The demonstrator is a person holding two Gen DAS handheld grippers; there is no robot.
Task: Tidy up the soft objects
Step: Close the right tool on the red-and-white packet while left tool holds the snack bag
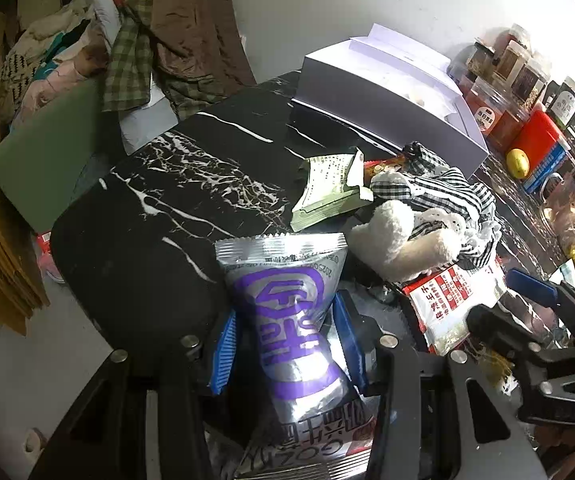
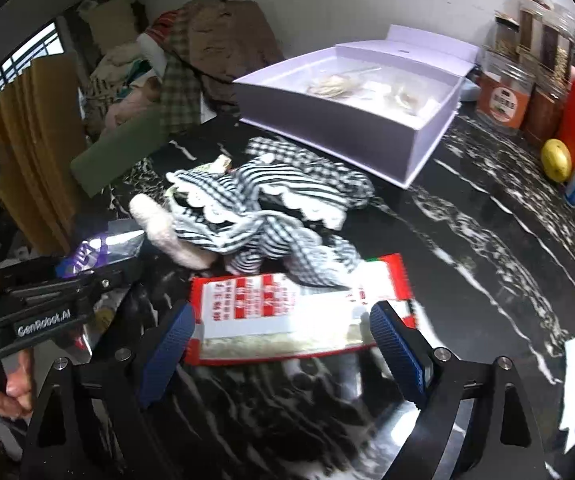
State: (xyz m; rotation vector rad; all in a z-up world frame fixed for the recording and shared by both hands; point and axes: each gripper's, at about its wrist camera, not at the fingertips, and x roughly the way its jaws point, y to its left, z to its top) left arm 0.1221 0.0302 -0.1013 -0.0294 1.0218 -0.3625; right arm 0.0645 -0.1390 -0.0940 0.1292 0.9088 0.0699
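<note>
— What do you hold?

— My left gripper (image 1: 287,344) pinches a silver pouch (image 1: 287,300) across its middle, blue pads dug into both sides, above the near edge of the black marble table (image 1: 207,152). It bears a big purple emblem and a printed date starting "2025"; below, upside-down letters that I cannot make out.

— And the right gripper?

— My right gripper (image 2: 283,344) is spread wide, touching nothing, with a red-and-white packet (image 2: 287,312) lying flat on the table between the pads. Its Chinese print is blurred.

— Anything only one view shows?

— The right view looks into the open white box (image 2: 351,108), where pale bundles lie, and reads "GenRobot.AI" on the left gripper's side. The left view alone shows a folded printed leaflet (image 1: 327,192) beside the checked cloth (image 1: 439,188).
</note>
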